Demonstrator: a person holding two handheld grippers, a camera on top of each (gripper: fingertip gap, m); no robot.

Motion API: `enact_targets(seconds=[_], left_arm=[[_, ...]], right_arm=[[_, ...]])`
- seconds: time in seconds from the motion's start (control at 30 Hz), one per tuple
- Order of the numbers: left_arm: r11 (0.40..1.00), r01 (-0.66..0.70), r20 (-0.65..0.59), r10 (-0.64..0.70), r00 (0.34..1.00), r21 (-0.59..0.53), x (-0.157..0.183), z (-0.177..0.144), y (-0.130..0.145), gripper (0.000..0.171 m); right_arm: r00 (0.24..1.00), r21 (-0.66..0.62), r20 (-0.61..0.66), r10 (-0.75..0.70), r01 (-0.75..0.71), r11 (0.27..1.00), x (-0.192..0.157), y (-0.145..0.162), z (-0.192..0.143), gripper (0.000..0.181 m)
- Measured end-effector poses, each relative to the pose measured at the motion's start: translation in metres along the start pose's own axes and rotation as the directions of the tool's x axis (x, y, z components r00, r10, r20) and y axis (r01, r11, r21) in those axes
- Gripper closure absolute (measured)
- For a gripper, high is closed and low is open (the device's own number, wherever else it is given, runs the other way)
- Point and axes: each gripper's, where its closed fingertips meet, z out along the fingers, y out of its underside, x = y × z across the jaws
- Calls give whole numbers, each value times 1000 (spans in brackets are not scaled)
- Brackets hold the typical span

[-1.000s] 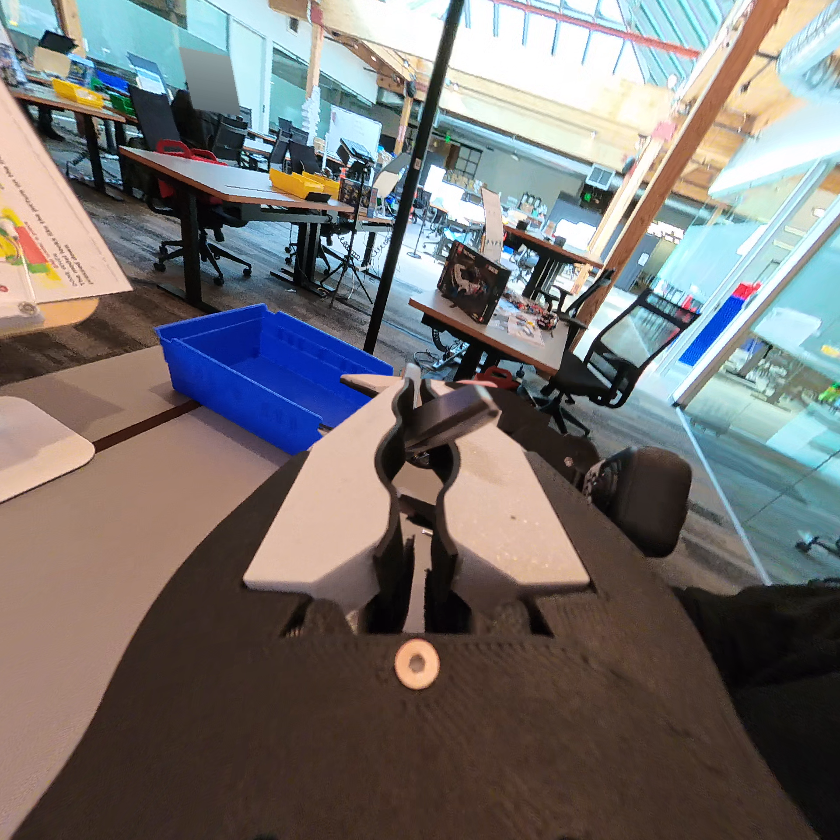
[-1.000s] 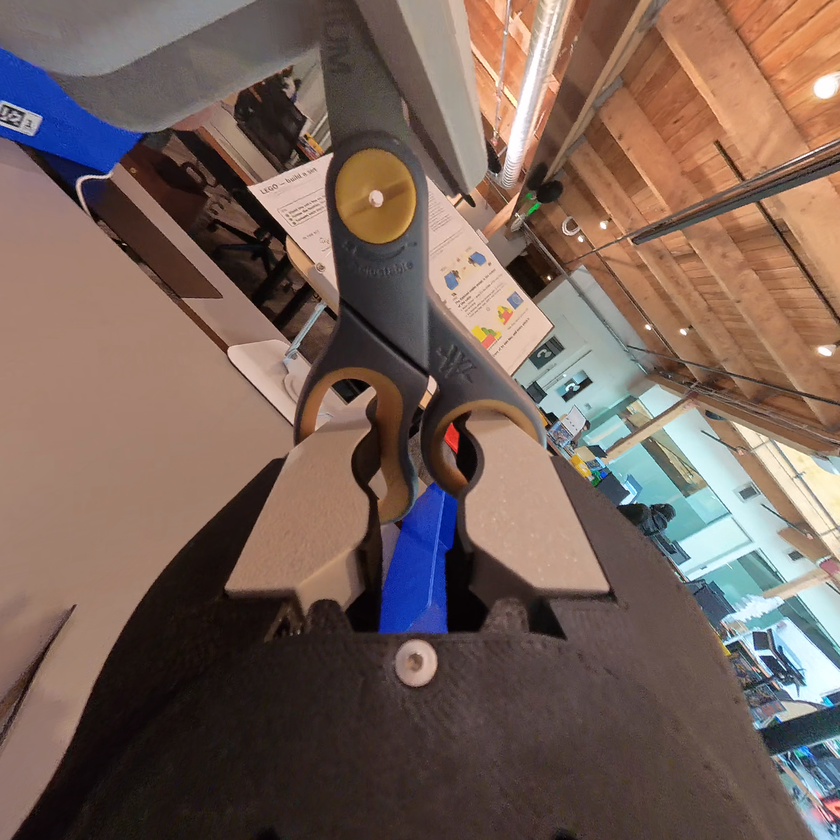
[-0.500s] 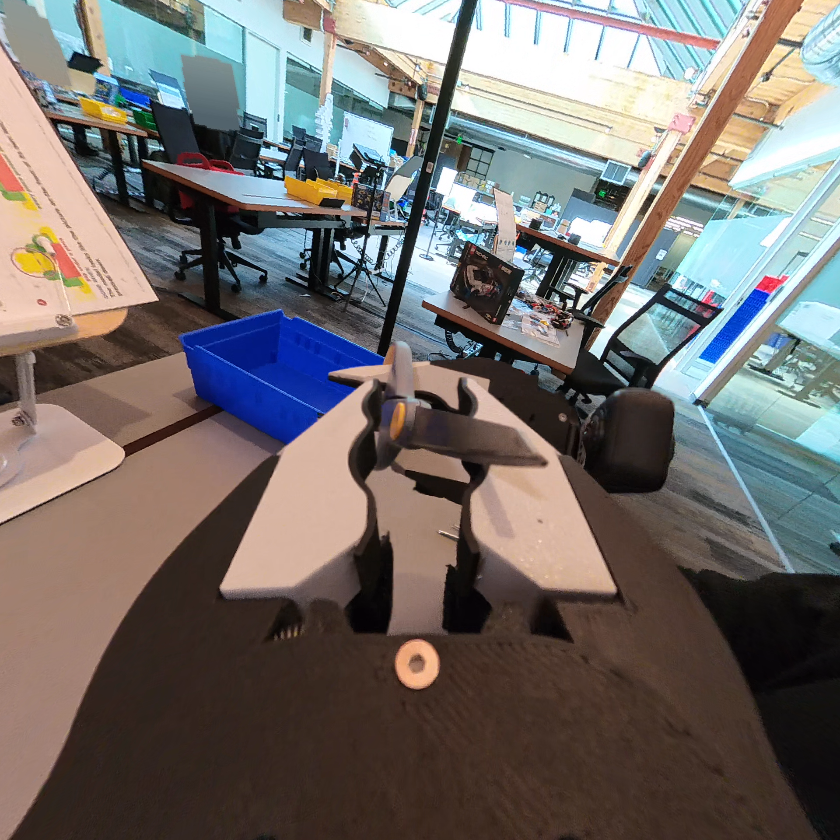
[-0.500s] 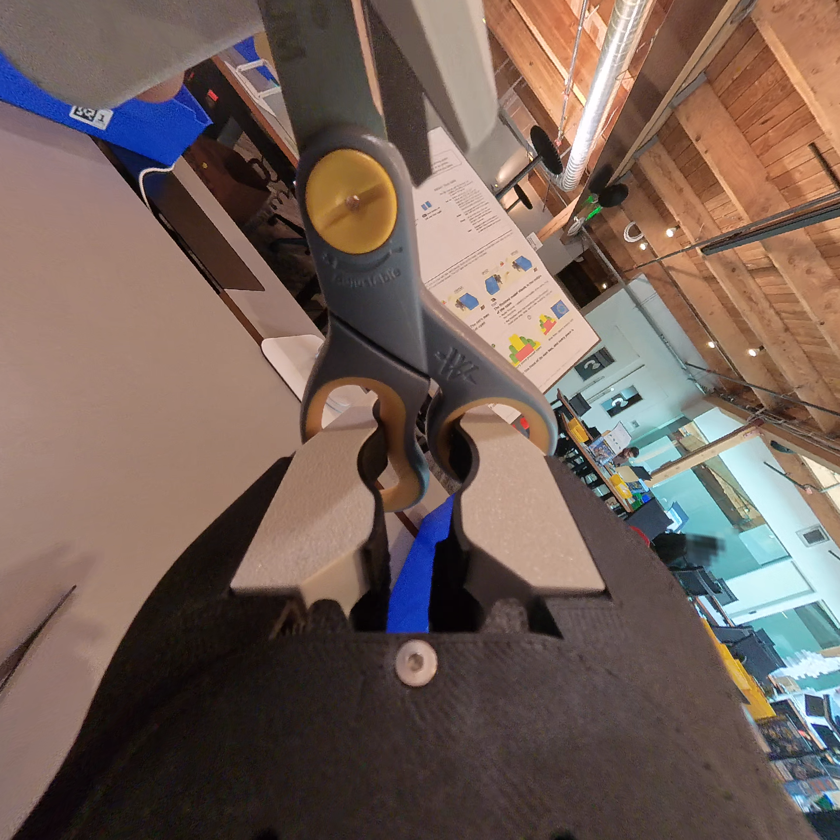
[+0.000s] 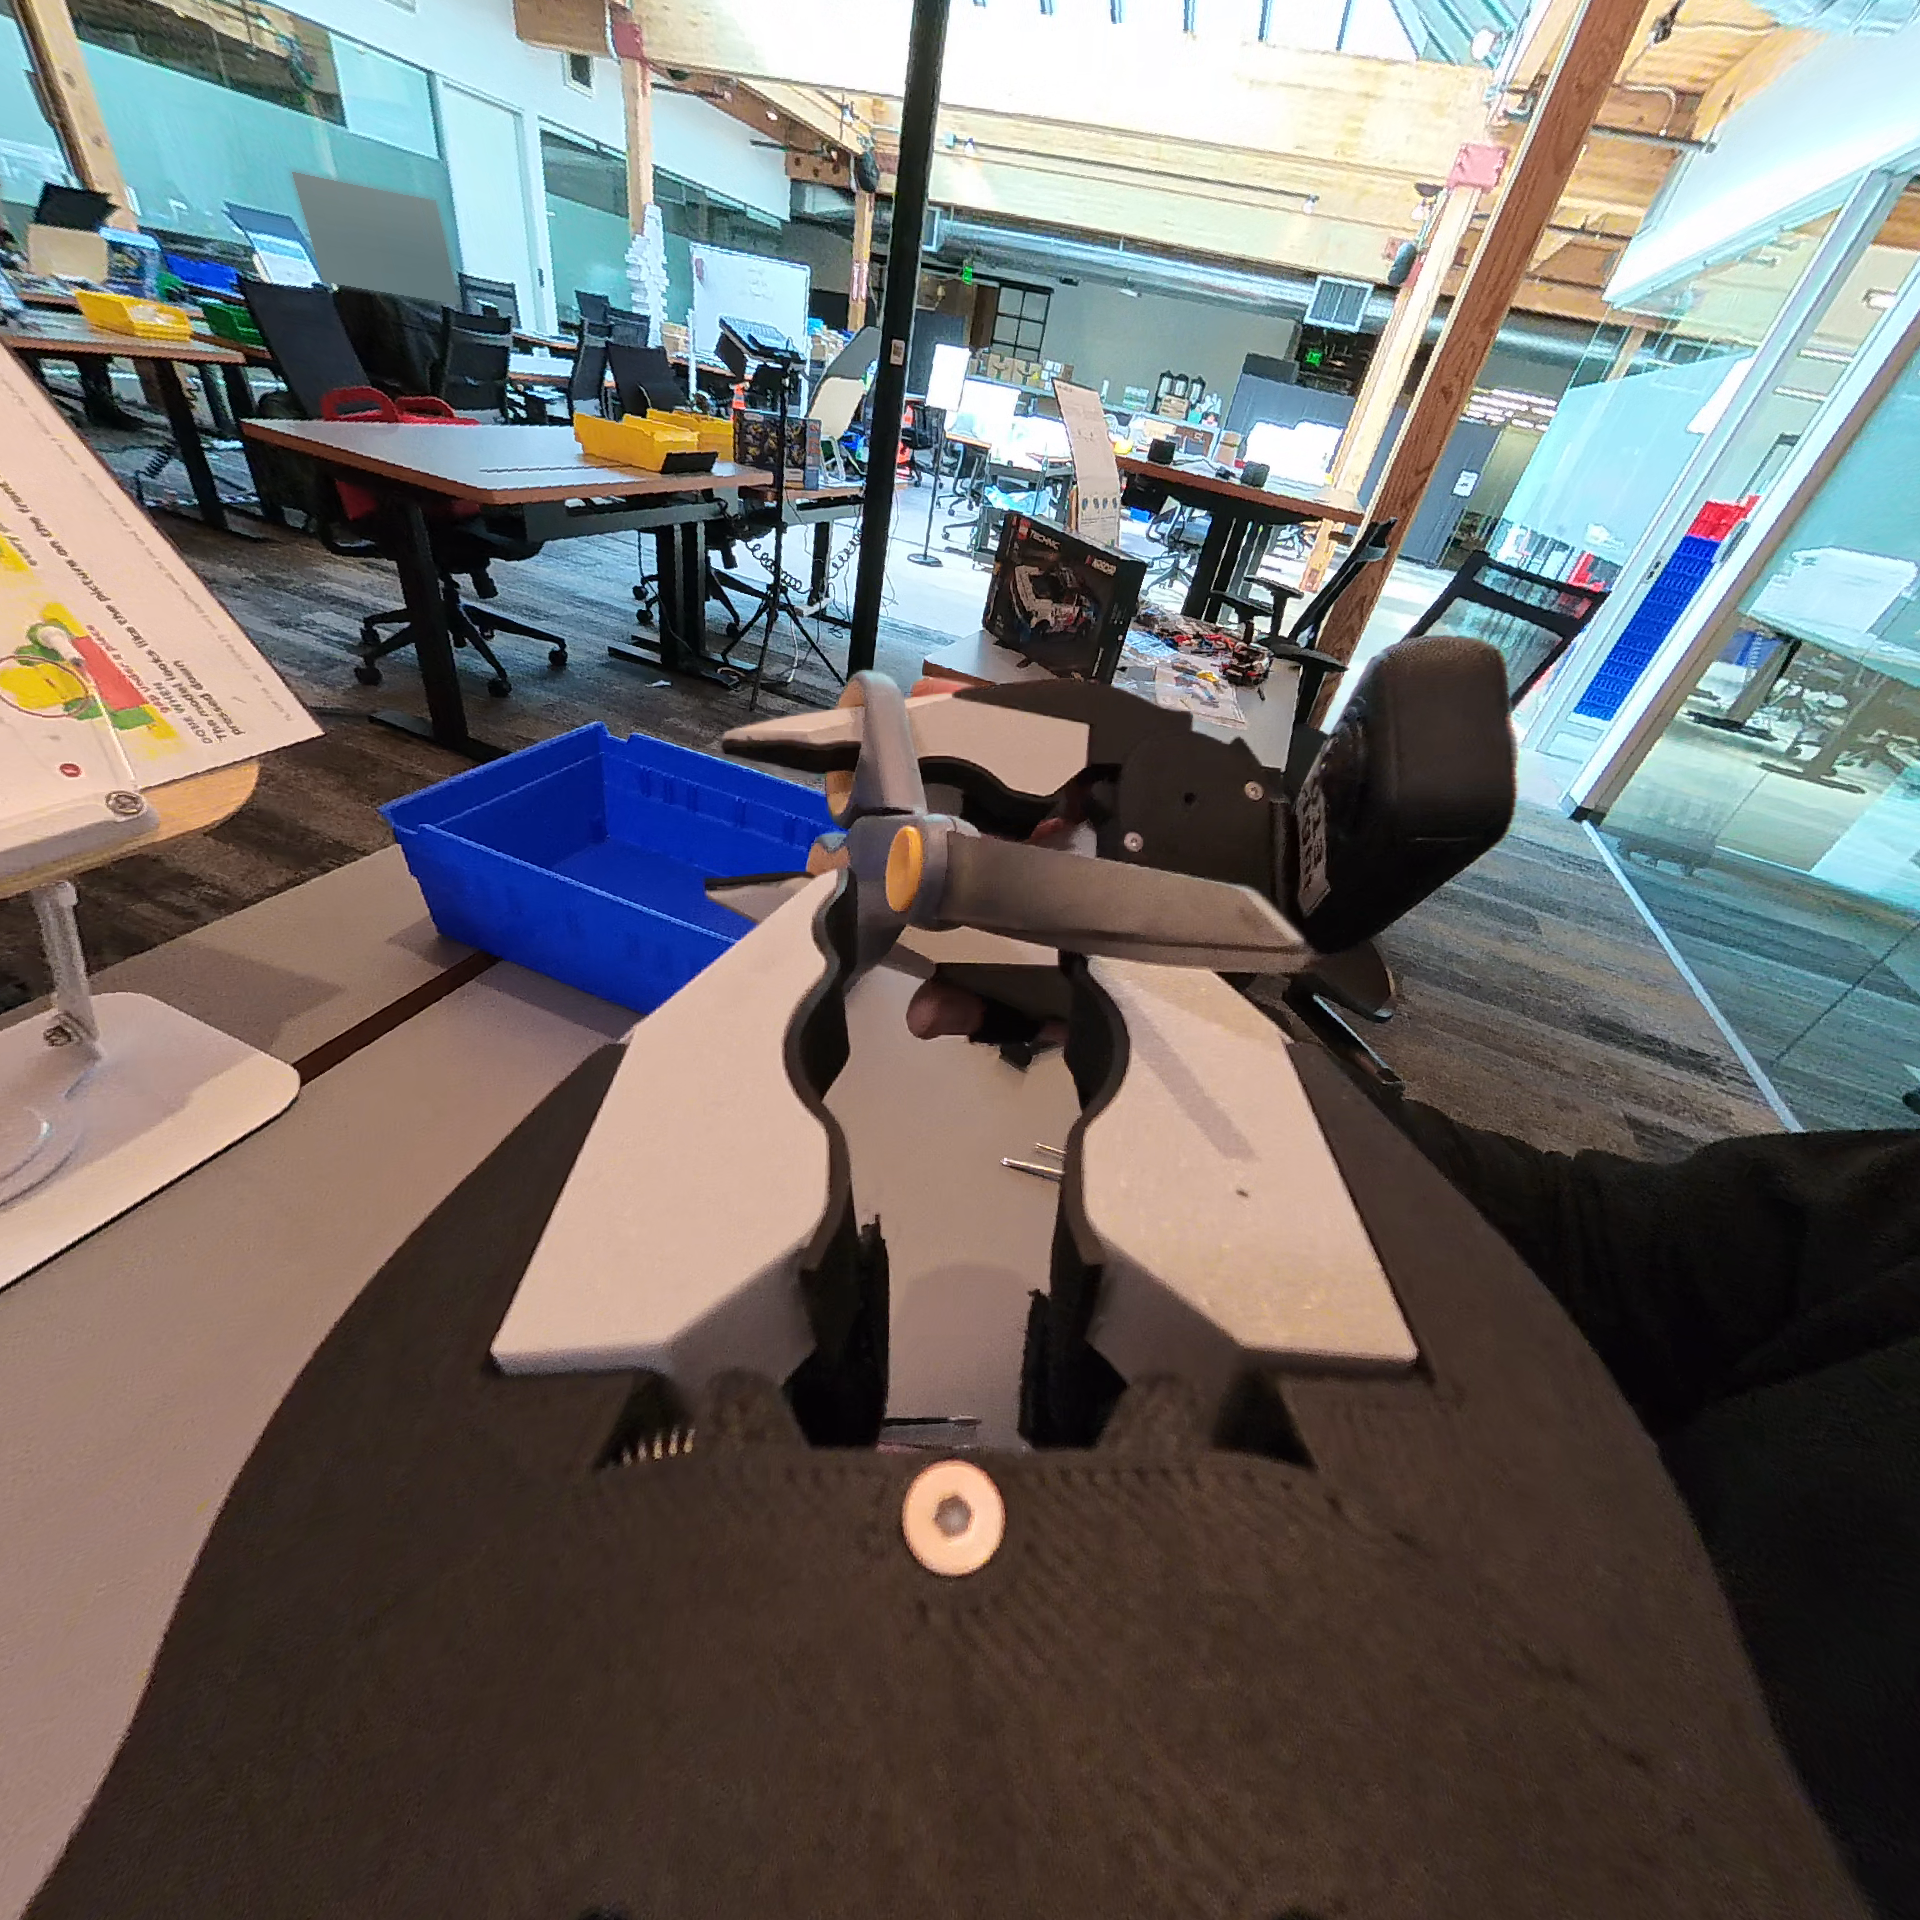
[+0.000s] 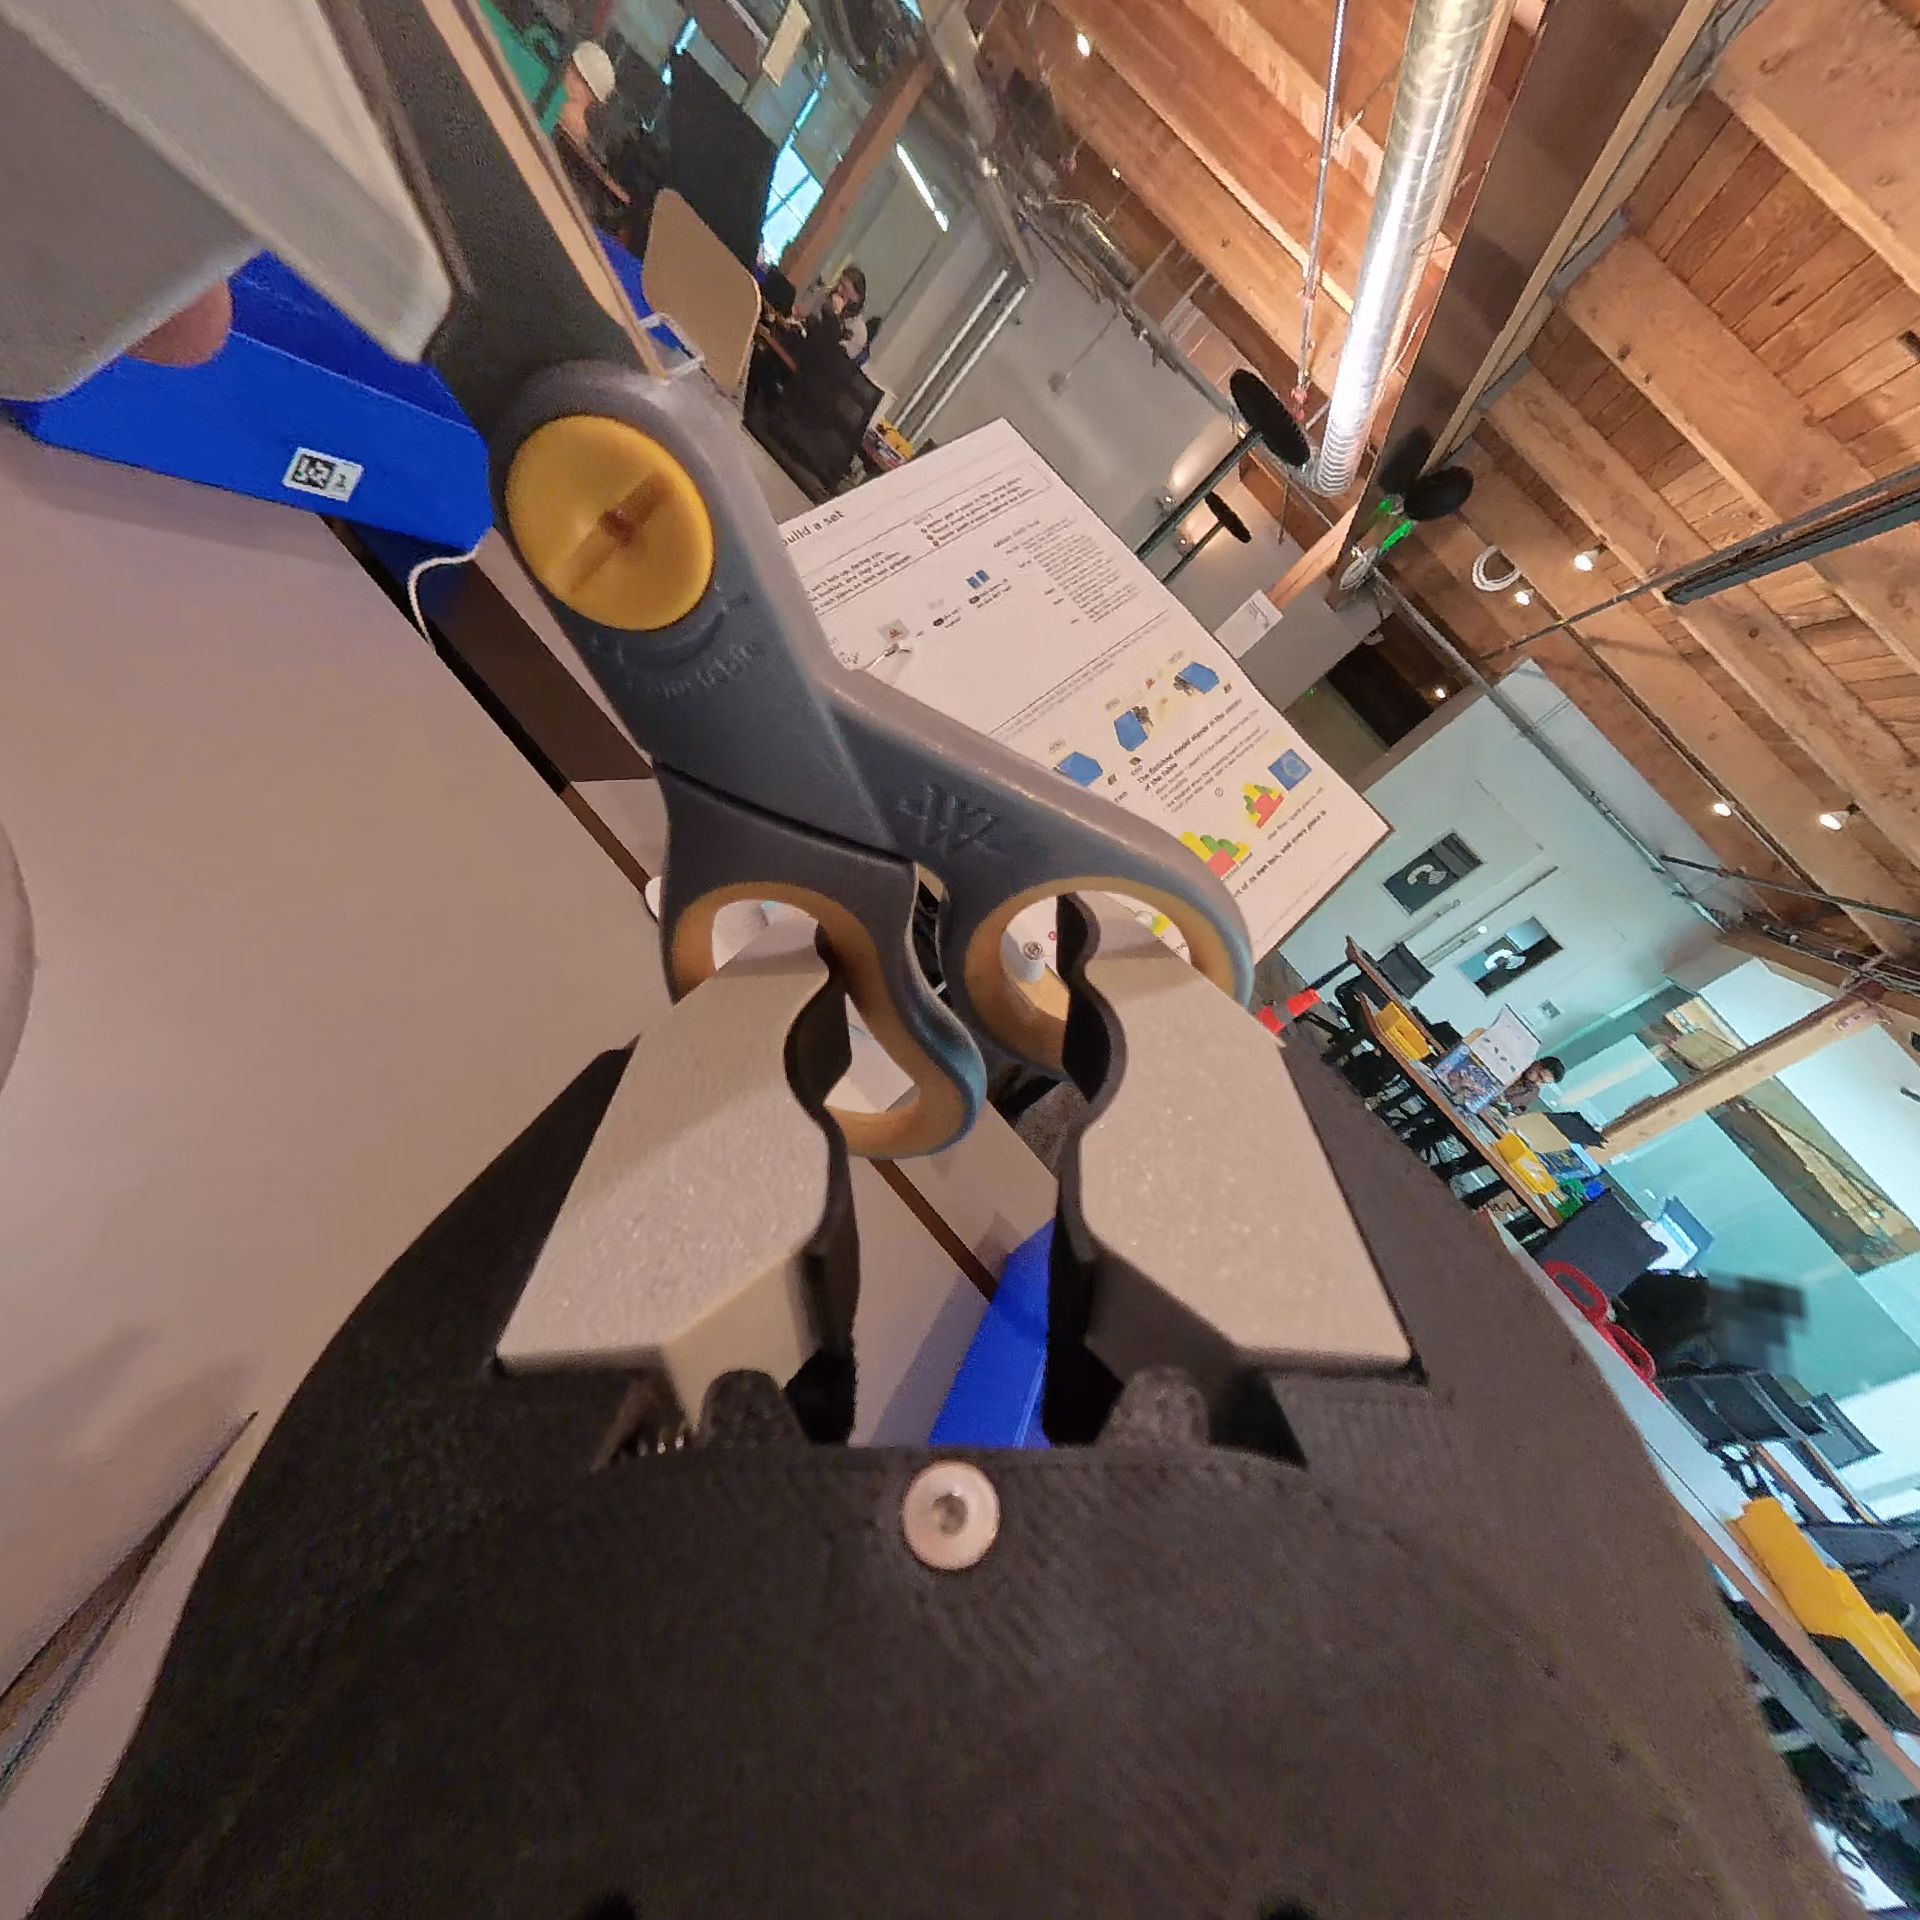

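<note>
Grey-handled scissors [image 6: 769,727] with a yellow pivot are held in the air over the grey table [image 5: 208,1351]. My right gripper [image 6: 945,997] is shut on the handle loops, with the inner loop walls between its fingers. In the left wrist view that gripper [image 5: 1143,790] comes in from the right. My left gripper [image 5: 956,966] is open. The scissors' blade [image 5: 1091,904] lies across just above its fingertips and points right. In the right wrist view the blade runs up past a finger of the left gripper [image 6: 208,156].
A blue bin [image 5: 582,883] stands on the table ahead, also in the right wrist view [image 6: 260,416]. A white stand [image 5: 104,1091] with an instruction sheet [image 5: 83,623] is at the left. Small metal pins [image 5: 1029,1158] lie on the table. A black pole [image 5: 894,364] rises behind. The gap from one gripper's tips to the other's is roughly 10 cm.
My left gripper has opened and let go of the blade tip. The scissors have turned, so the blade now lies crosswise. My right gripper still holds the handle.
</note>
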Motion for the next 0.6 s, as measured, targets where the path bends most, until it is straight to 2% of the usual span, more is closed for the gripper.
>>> enact_targets(seconds=[0.07, 0.1, 0.13, 0.17, 0.23, 0.43, 0.53, 0.6], left_arm=[[1000, 9, -12, -9, 1000, -2, 0, -1, 0, 138], [1000, 5, -15, -5, 1000, 2, 1, -2, 0, 139], [1000, 1, -14, -1, 1000, 1, 1, -2, -1, 139], [1000, -3, -18, 3, 1000, 0, 2, -2, 0, 141], [1000, -11, -17, 11, 1000, 0, 2, -2, 0, 147], [999, -32, -16, 32, 999, -8, 1, 1, 0, 143], [999, -41, -17, 41, 999, -25, 1, 1, 3, 142], [998, -54, -11, 53, 999, -41, 1, -3, 4, 138]], right_arm=[[1000, 3, 13, -5, 5, 1000, -2, -2, 1, 146], [1000, -21, 24, 3, -2, 1000, -3, 0, 4, 130], [1000, -51, 22, 7, -5, 999, -3, 3, 7, 96], [1000, -64, 24, 1, 1, 998, -4, 4, 8, 79], [999, -44, 34, 7, -6, 999, -6, 1, 7, 87], [996, -30, 75, 41, -38, 999, -12, -3, 3, 94], [992, -9, 104, 73, -73, 997, -14, -3, 1, 106], [991, 18, 102, 86, -88, 996, -9, -5, -3, 121]])
